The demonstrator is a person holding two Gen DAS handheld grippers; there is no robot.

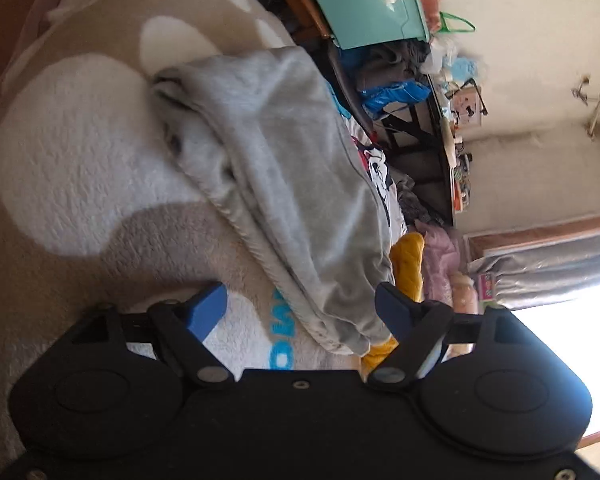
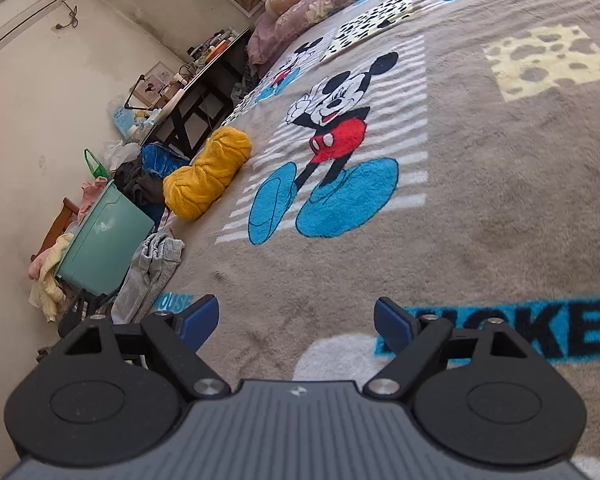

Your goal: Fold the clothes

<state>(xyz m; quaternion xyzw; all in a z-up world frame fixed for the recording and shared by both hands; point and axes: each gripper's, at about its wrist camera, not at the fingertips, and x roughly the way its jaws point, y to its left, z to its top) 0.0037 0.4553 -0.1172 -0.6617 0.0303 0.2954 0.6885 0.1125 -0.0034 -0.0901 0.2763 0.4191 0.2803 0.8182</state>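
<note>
Both grippers hover over the bed with fingers released and nothing held.

The left gripper (image 1: 300,312) has its blue fingers (image 1: 206,308) spread wide, and the near end of the crumpled grey garment (image 1: 268,168) lies between them without being pinched. That garment rests on the blanket (image 1: 72,168) at the bed's edge, and a yellow knit (image 1: 410,260) shows just past it. The right gripper (image 2: 296,320) is likewise spread, over bare blanket (image 2: 480,184) near the blue lettering (image 2: 540,330). From this side the grey garment (image 2: 150,272) lies well off to the left, at the edge beside a green bin (image 2: 104,240). The yellow knit (image 2: 206,172) sits farther up that edge, near the printed cartoon mouse (image 2: 336,120). Pillows (image 2: 300,12) line the far end of the bed.
</note>
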